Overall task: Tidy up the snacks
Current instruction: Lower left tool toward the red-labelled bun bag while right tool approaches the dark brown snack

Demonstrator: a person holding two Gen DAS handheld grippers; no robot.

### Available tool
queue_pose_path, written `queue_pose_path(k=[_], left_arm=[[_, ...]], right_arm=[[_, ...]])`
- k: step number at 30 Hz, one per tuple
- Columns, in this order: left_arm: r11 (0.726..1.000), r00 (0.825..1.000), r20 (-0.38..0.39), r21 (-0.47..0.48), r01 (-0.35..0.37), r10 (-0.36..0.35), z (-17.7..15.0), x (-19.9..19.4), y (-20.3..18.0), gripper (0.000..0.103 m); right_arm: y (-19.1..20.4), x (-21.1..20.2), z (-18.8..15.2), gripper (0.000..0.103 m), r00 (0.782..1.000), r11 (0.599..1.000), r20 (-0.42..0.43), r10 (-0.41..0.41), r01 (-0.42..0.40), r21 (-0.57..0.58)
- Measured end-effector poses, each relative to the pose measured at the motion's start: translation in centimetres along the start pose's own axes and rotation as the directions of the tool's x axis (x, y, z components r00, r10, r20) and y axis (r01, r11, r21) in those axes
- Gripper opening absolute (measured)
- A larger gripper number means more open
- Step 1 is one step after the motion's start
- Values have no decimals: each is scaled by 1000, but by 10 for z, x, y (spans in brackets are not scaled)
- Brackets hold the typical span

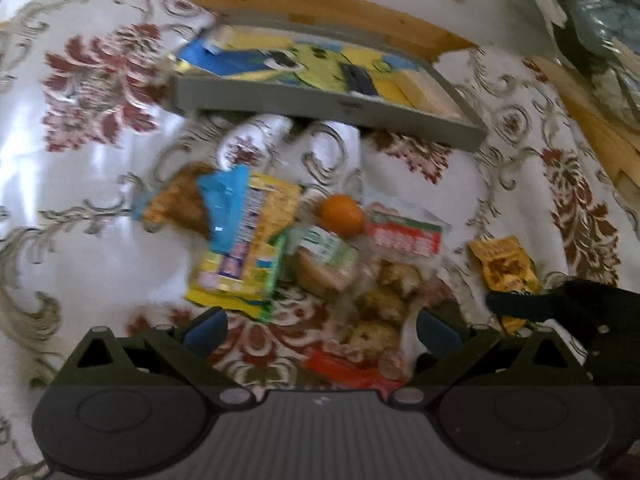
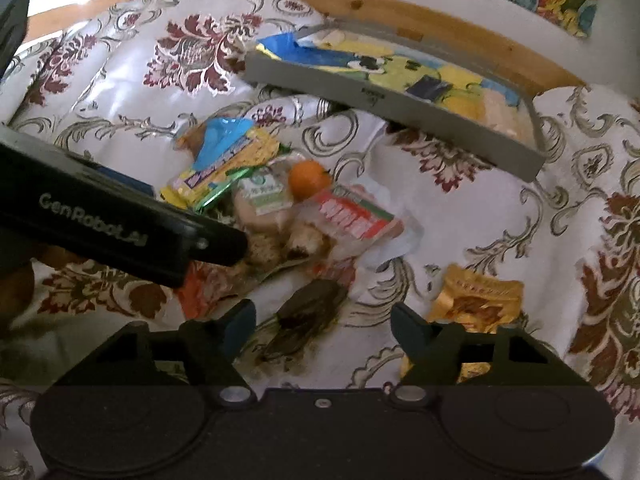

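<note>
Left wrist view: the whole picture is smeared, so print on the packets cannot be read. The left gripper [image 1: 322, 330] hangs with its jaws wide apart and nothing between them, above a heap of snacks on the white cloth with dark red flowers [image 1: 100, 128]. Under the jaws lie a clear bag of brown buns [image 1: 384, 304] and a red wrapper [image 1: 348, 368], partly cut off by the gripper body. Beyond them sit a yellow and blue foil packet [image 1: 244, 248], a small round orange fruit [image 1: 342, 215], a clear bag with a green label [image 1: 324, 260] and a red and white sausage packet [image 1: 404, 236]. A gold foil sachet [image 1: 506, 268] lies apart to the right, its lower end hidden by a black part of the other tool. Farther back stands a shallow grey rectangular tray [image 1: 320, 106]; blue and yellow packets fill it, though which ones I cannot tell.

Right wrist view: the right gripper [image 2: 324, 330] is likewise spread open and empty, over a dark flat packet [image 2: 308, 320] too blurred to identify. The gold sachet is partly covered by the right-hand jaw. The left tool's black body crosses from the left edge and hides part of the heap. The grey tray lies beyond, by the wooden board [image 2: 440, 24].
</note>
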State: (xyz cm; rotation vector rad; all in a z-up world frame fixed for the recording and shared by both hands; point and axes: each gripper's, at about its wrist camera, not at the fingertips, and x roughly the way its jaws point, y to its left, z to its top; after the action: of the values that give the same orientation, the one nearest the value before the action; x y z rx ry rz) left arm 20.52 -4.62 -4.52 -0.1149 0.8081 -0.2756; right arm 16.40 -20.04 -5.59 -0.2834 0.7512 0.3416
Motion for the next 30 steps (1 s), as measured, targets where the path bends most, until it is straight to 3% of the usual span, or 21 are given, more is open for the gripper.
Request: queue_pose_path(k=[9,17,25,30], left_arm=[[999,997,-56,5,50,-49,15,16,-8,98],[994,986,-131,21,109,-105,21,31,-16,79],[992,977,-193,71,103,-88,23,43,-23,69],[991,974,-203,61,117,-102,23,41,-22,56]], right_arm=[[2,3,3,47,999,1000,-41,-9,9,5],[6,1,3,46,997,999,-67,-49,47,-20],[6,0,4,46,994,995,-76,-84,79,-64],[-7,0,6,47,994,998,-88,-60,59,-7]])
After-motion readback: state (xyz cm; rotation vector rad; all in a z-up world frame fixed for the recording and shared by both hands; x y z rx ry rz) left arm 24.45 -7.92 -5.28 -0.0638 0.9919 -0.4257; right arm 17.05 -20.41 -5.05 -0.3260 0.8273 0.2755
